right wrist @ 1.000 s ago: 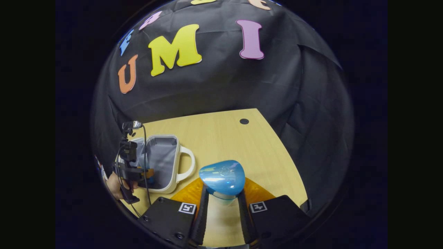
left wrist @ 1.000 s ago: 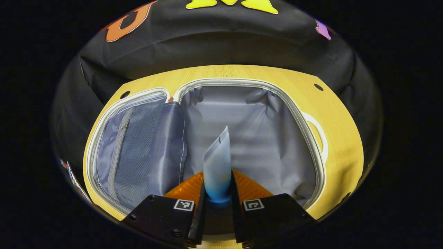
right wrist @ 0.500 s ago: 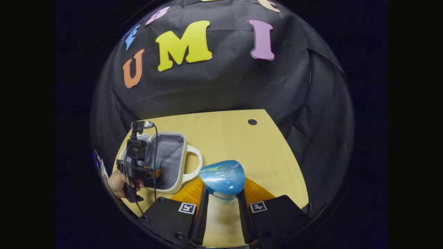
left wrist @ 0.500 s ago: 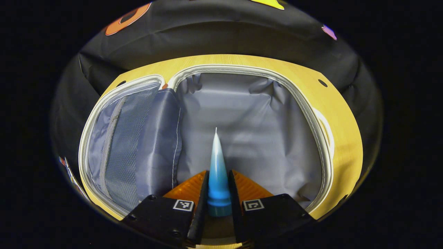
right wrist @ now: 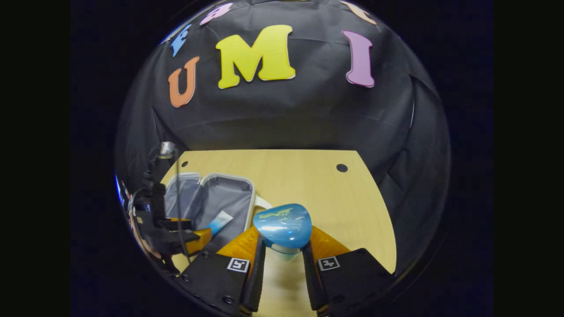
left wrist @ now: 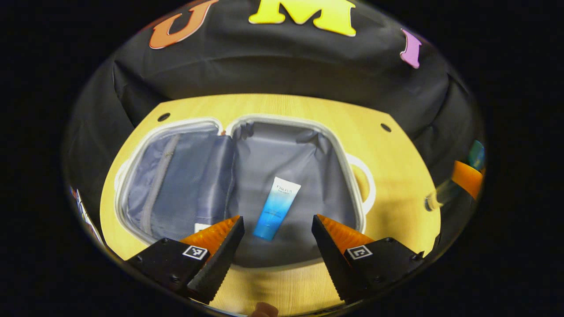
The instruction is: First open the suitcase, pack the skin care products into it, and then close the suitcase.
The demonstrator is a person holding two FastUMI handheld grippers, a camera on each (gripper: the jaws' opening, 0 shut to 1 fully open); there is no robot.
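text: blue-and-white tube (left wrist: 276, 208) lying inside the suitcase (left wrist: 308, 167), short dark print at its white end, too small to read surely | emblem: blue-capped bottle (right wrist: 283, 224) just right of the suitcase, unreadable mark on cap | signs: square black-and-white coded tags, two on left gripper (left wrist: 277, 217), two on right gripper (right wrist: 283, 241)
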